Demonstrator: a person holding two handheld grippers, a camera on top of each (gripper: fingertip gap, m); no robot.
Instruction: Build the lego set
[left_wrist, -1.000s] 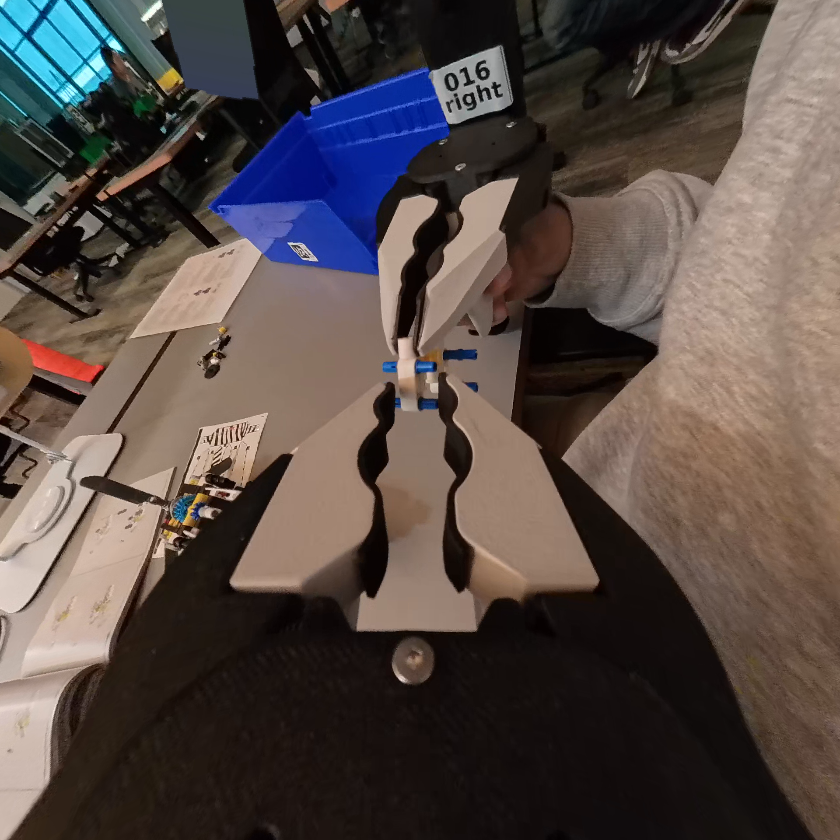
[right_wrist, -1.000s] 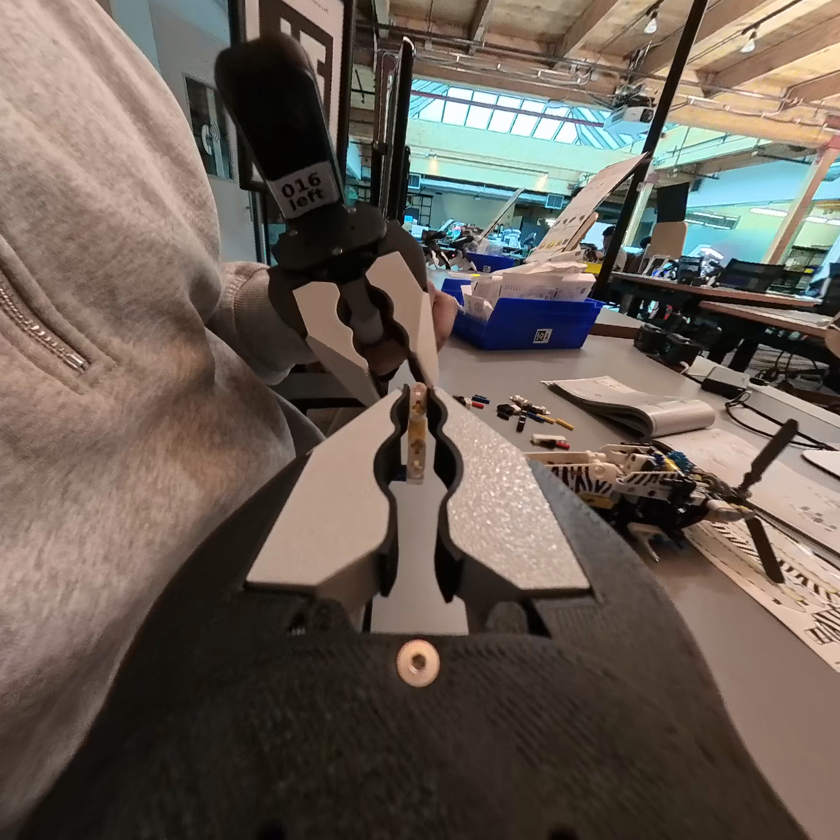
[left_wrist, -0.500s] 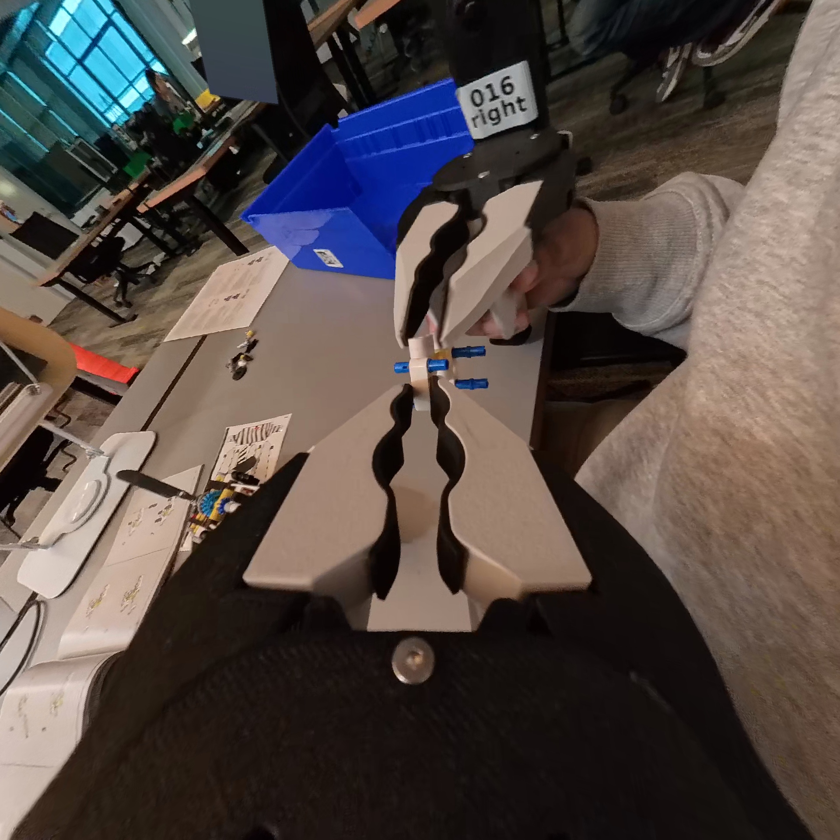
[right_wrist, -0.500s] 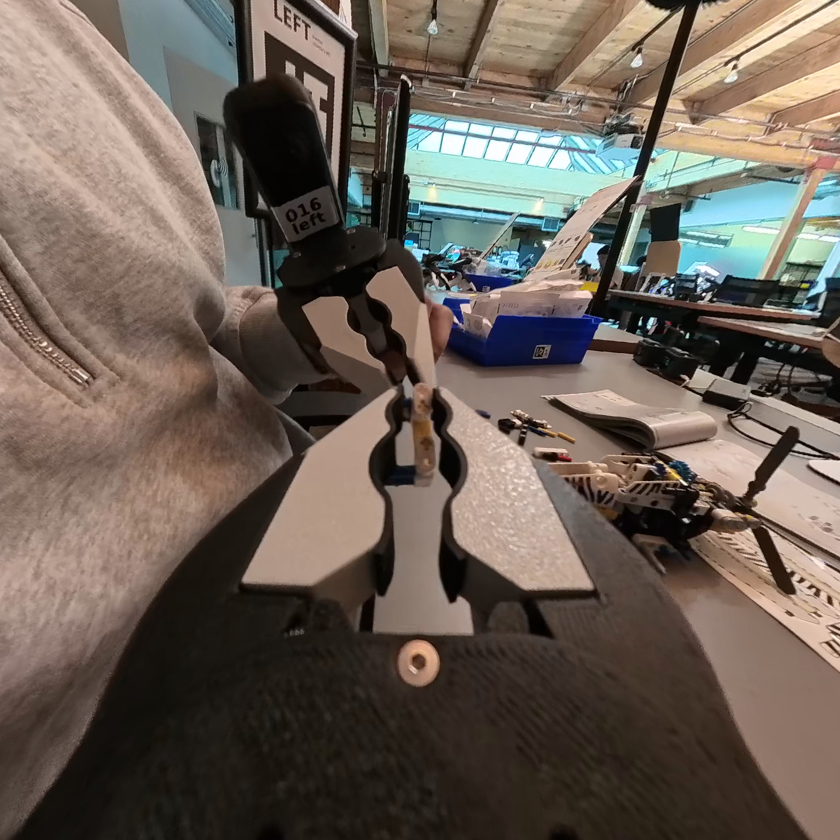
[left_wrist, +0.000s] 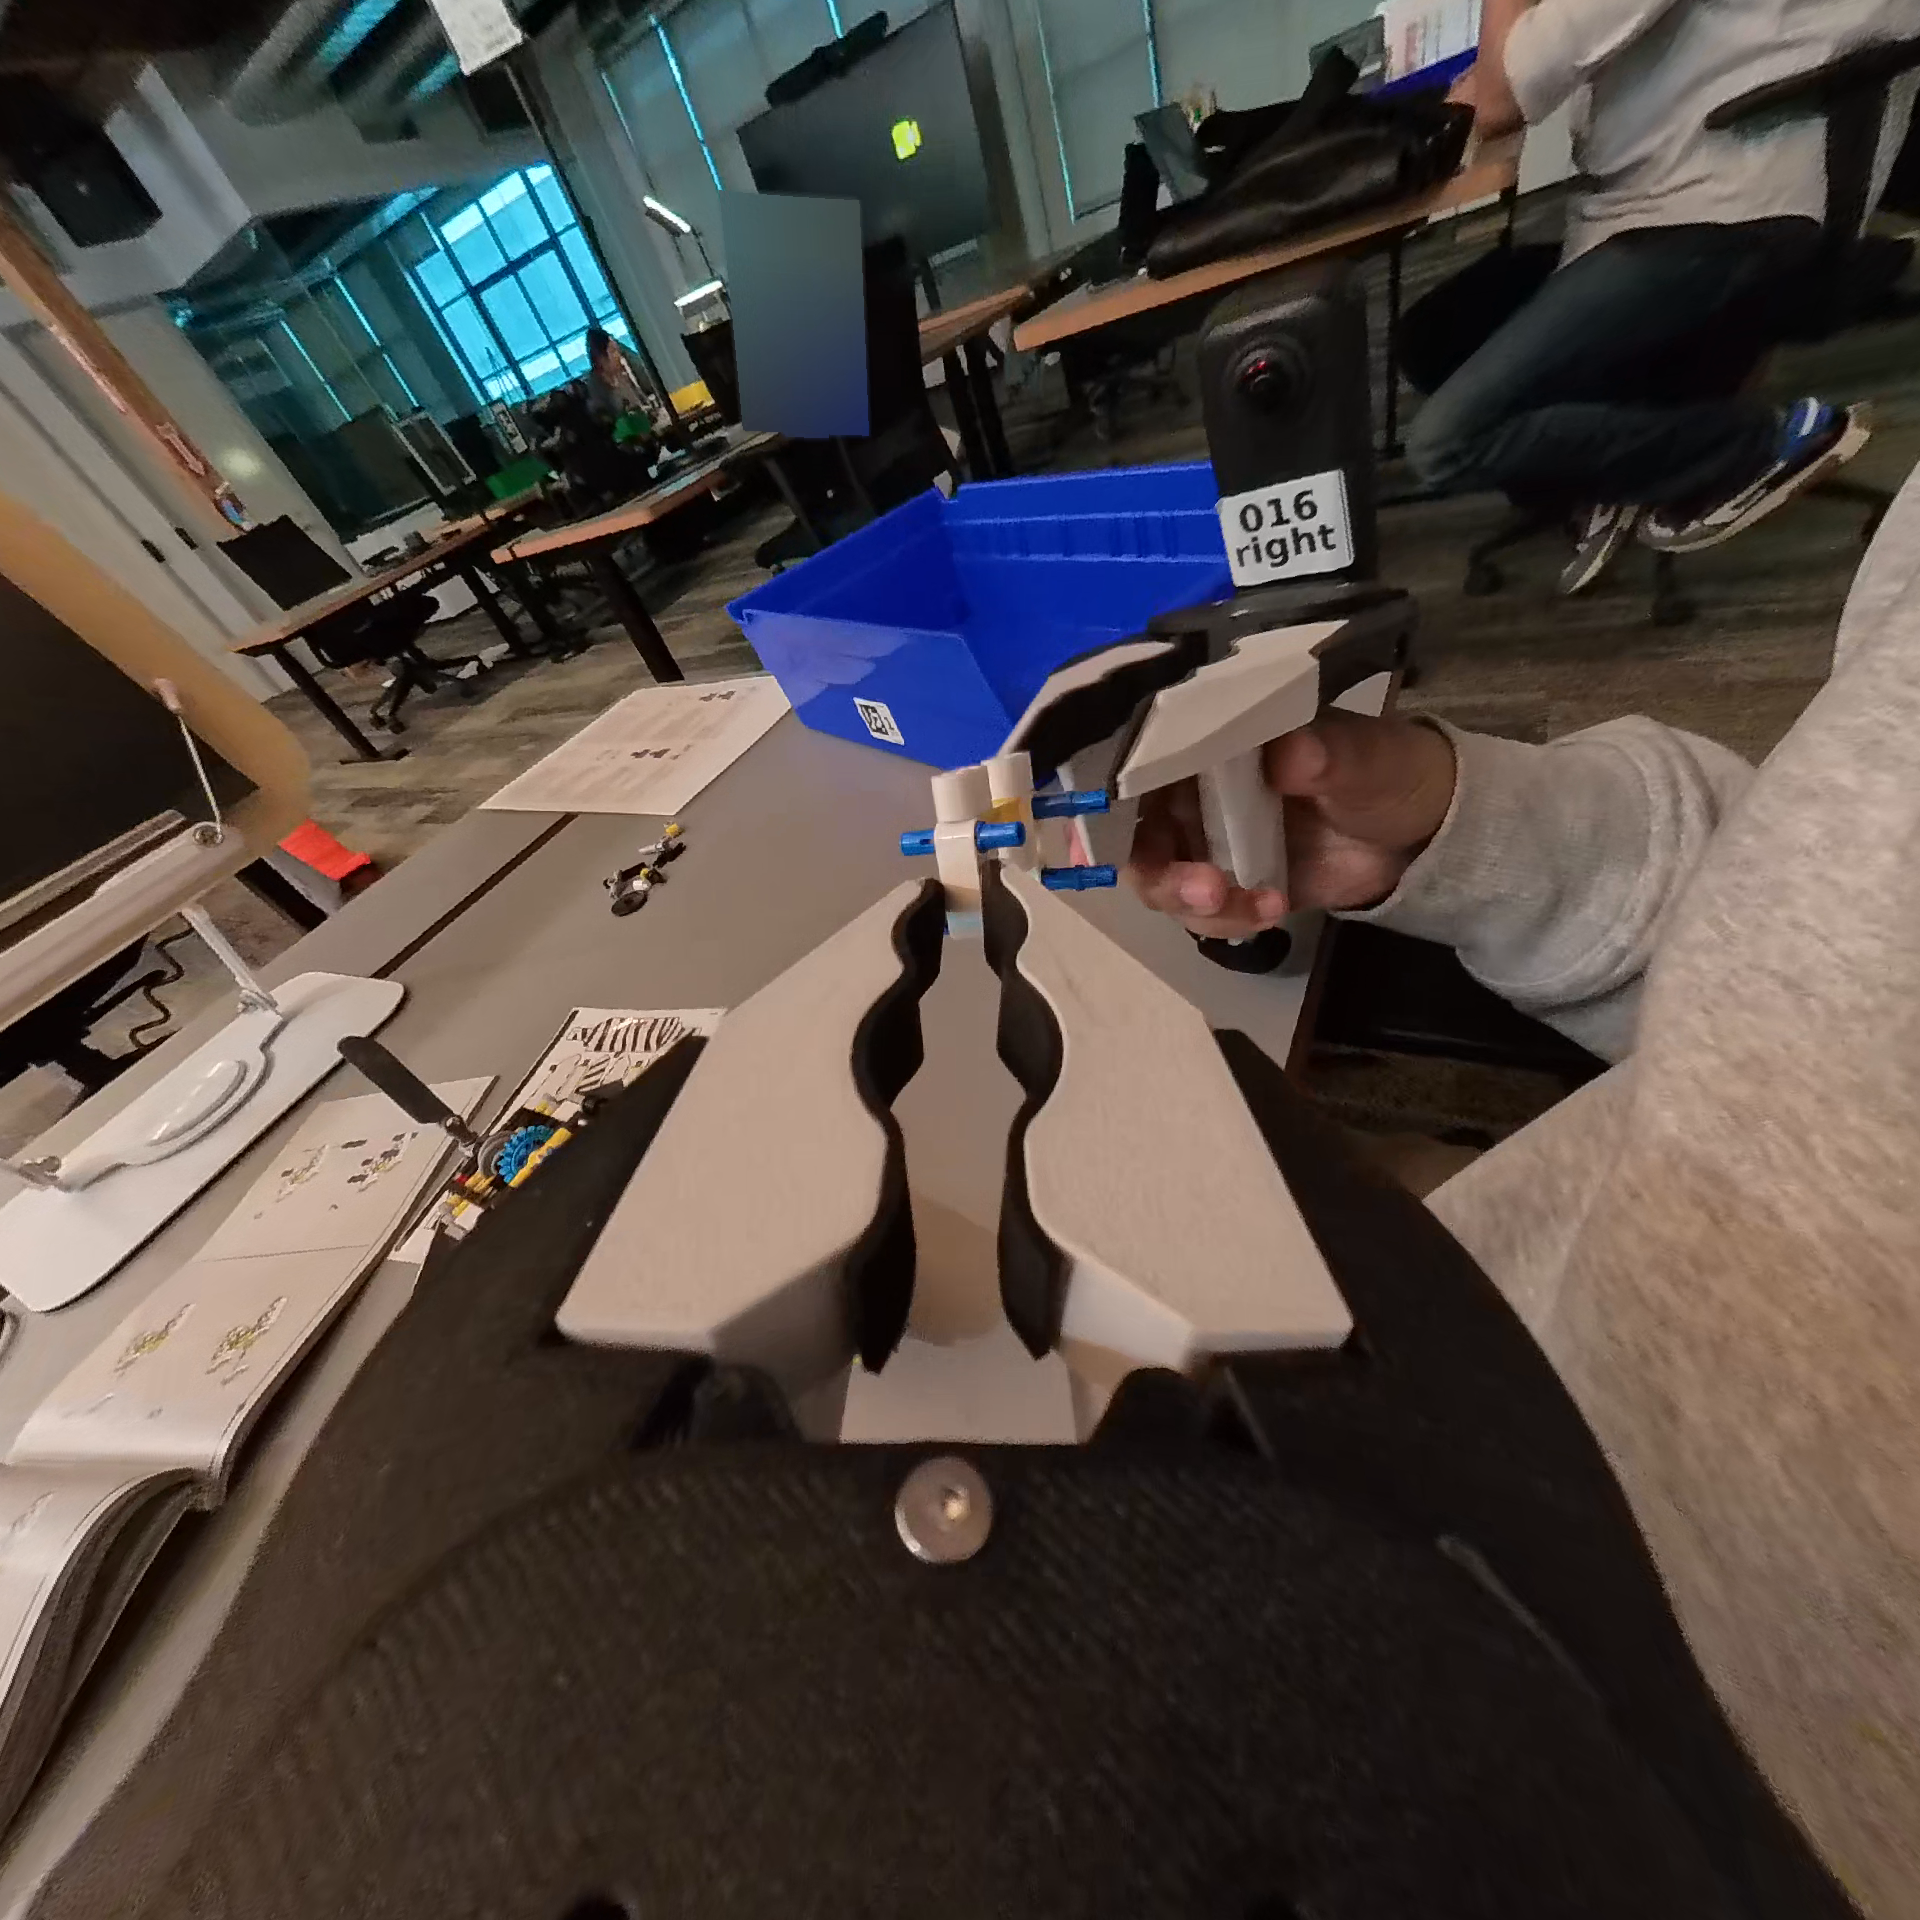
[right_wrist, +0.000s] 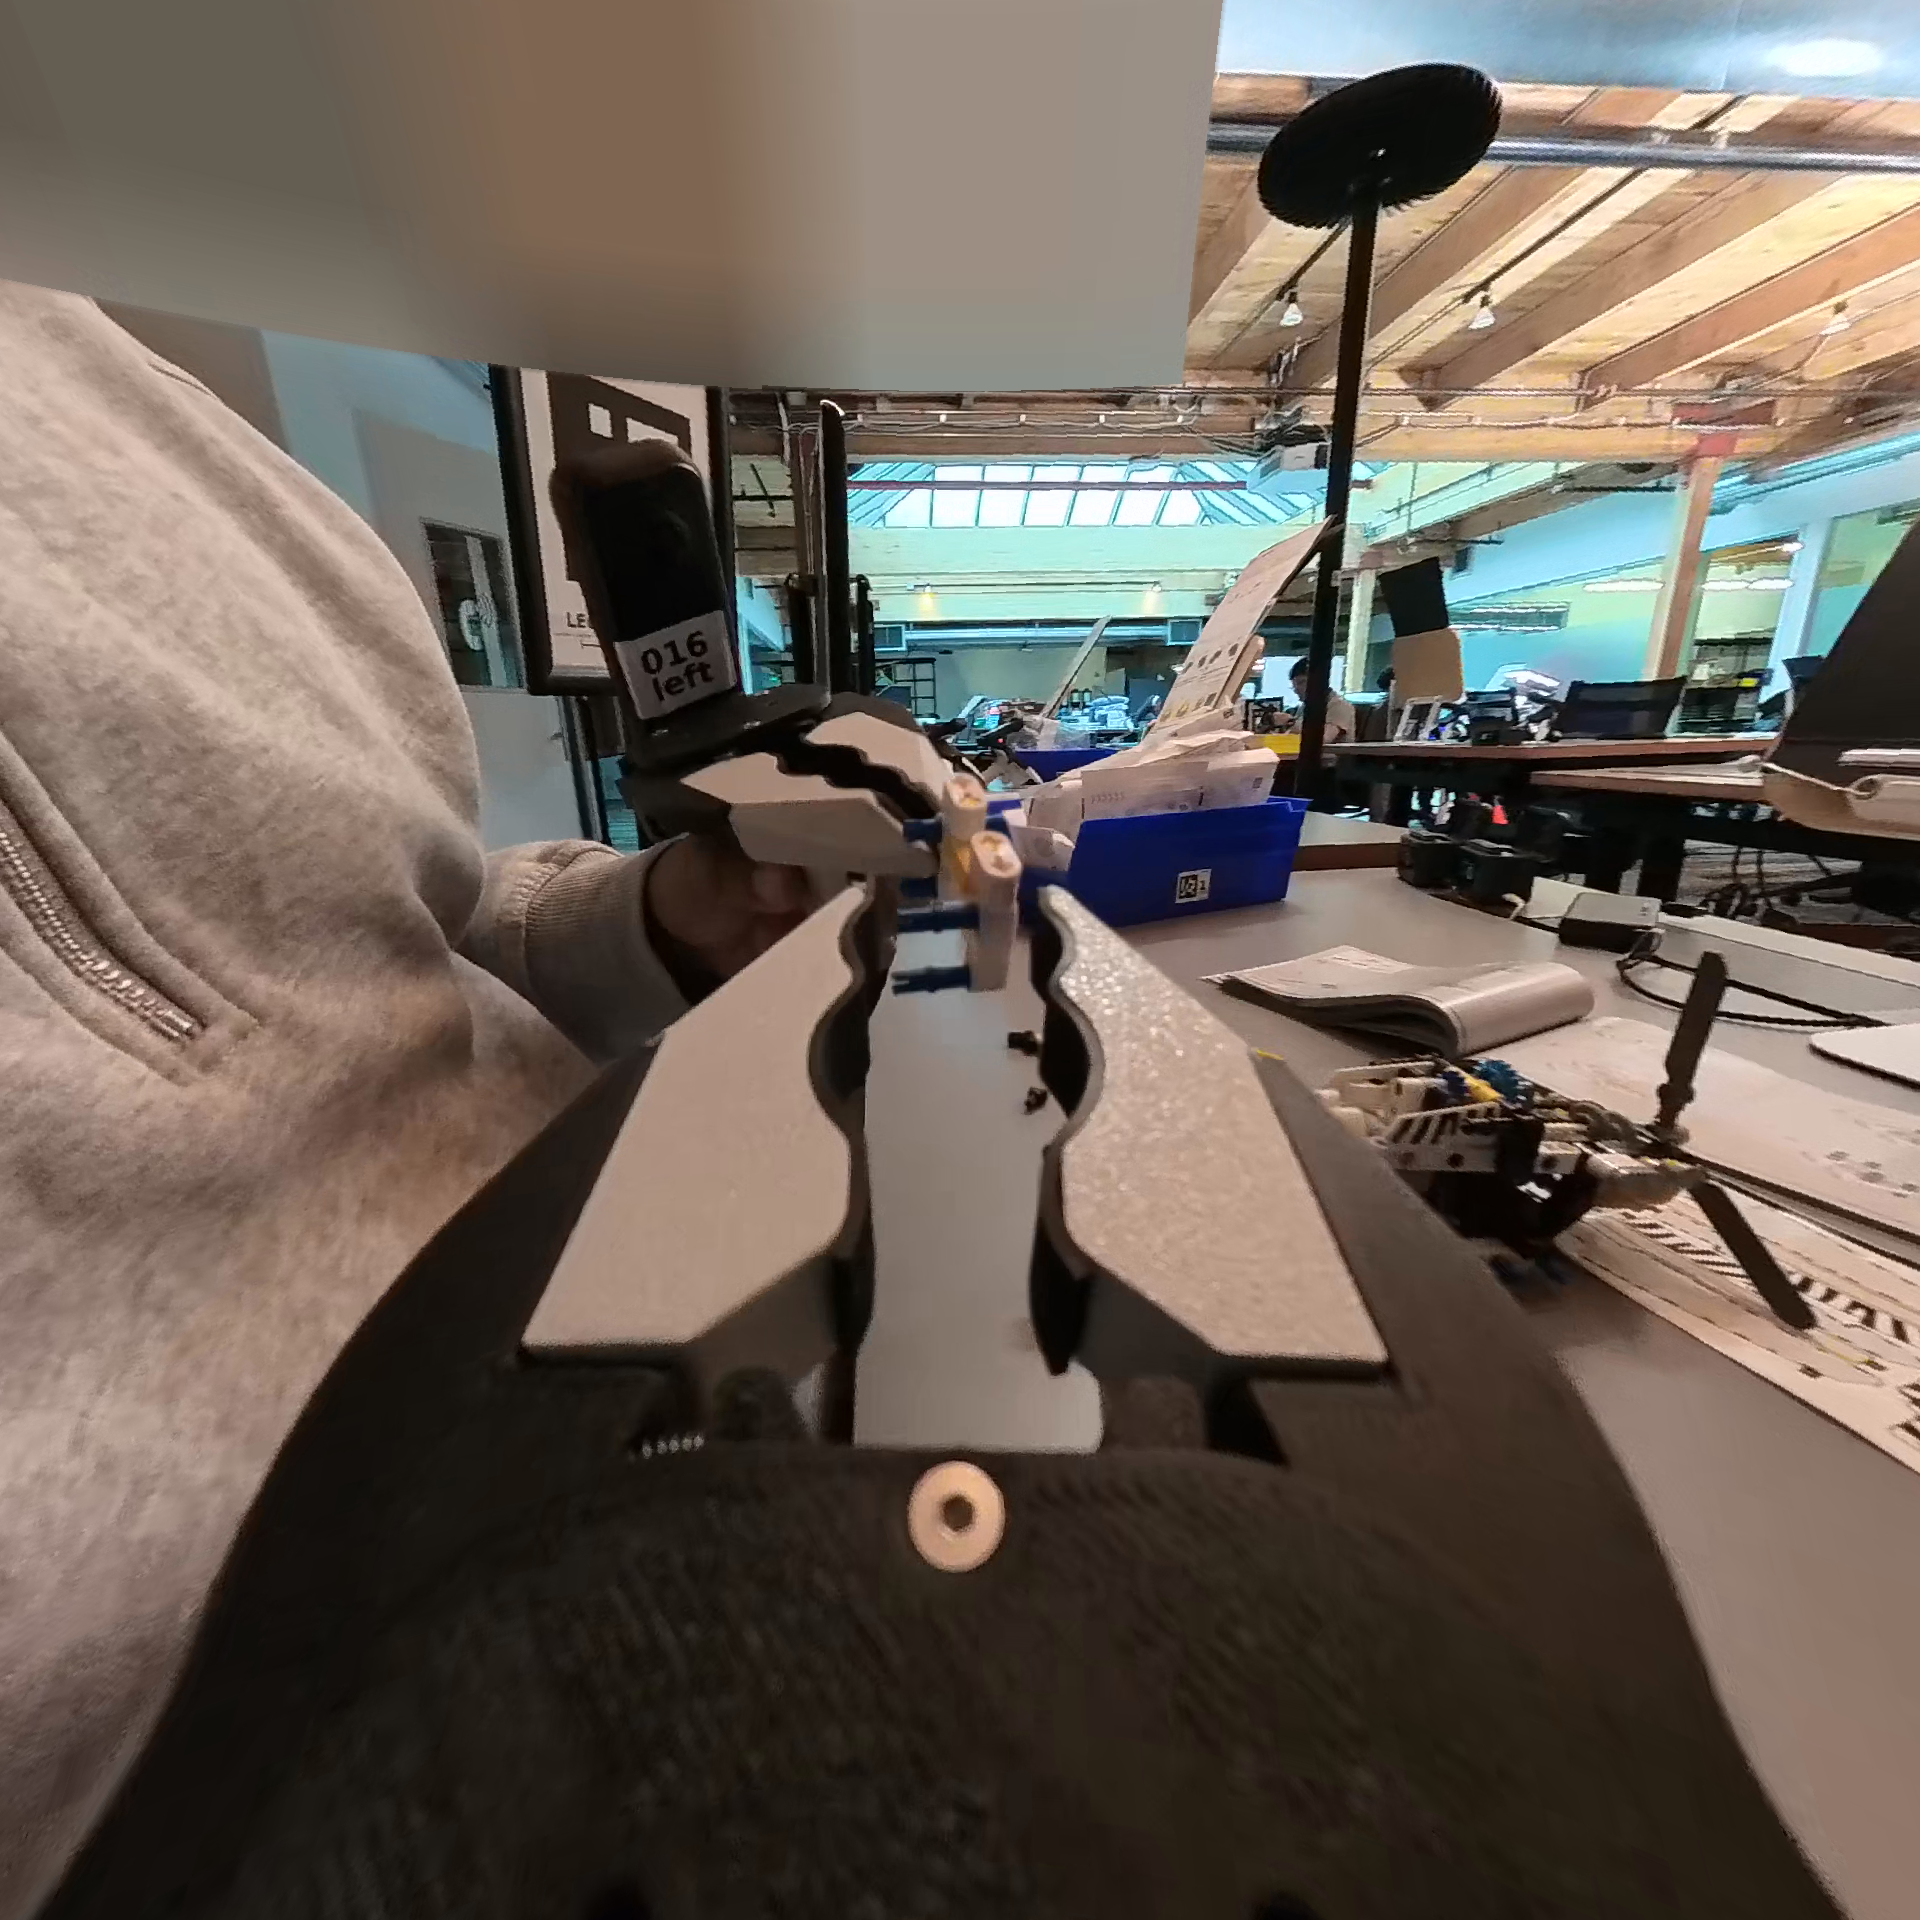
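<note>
A small white lego assembly (left_wrist: 977, 831) with blue pins is held up in the air above the grey table (left_wrist: 540, 935). My left gripper (left_wrist: 966, 904) is shut on its lower end. In the right wrist view the same assembly (right_wrist: 982, 914) sits between the spread fingers of my right gripper (right_wrist: 954, 899), which is open and not gripping it. The right gripper (left_wrist: 1003, 774) shows at the piece's top in the left wrist view. The left gripper (right_wrist: 940, 821) shows in the right wrist view. A part-built lego helicopter (right_wrist: 1475, 1132) lies on the table, also seen in the left wrist view (left_wrist: 509, 1164).
A blue bin (left_wrist: 987, 623) stands at the table's far end; another with papers (right_wrist: 1174, 862) shows in the right wrist view. Instruction booklets (right_wrist: 1413, 997) (left_wrist: 208, 1330) and loose small pieces (left_wrist: 639, 873) lie on the table. A person's grey-sleeved arms hold both grippers.
My right gripper, which was shut on the white assembly, has opened and let it go. My left gripper has closed on it. Both grippers have lifted and tilted up.
</note>
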